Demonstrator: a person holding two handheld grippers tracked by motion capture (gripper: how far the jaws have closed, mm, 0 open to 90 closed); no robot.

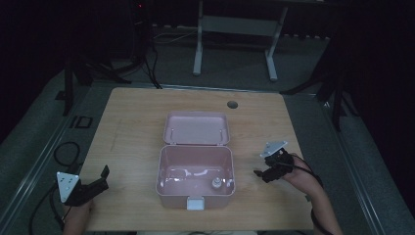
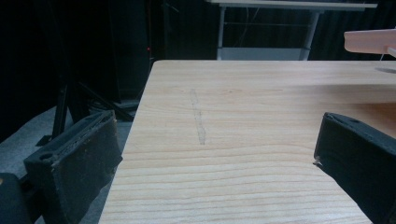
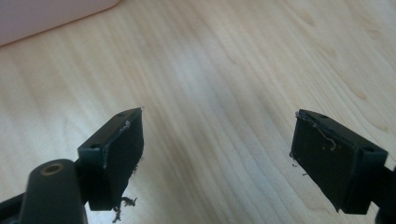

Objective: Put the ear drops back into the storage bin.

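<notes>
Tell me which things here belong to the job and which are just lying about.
Job:
pink box, lid open
small bottle-like item inside it
left hand-held gripper, open
right hand-held gripper, open

Lying about:
white table frame on the floor behind
cables beside the table

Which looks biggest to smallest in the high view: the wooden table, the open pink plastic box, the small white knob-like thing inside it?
1. Light wooden table
2. Open pink plastic box
3. Small white knob-like thing inside the box; far the smallest.
</notes>
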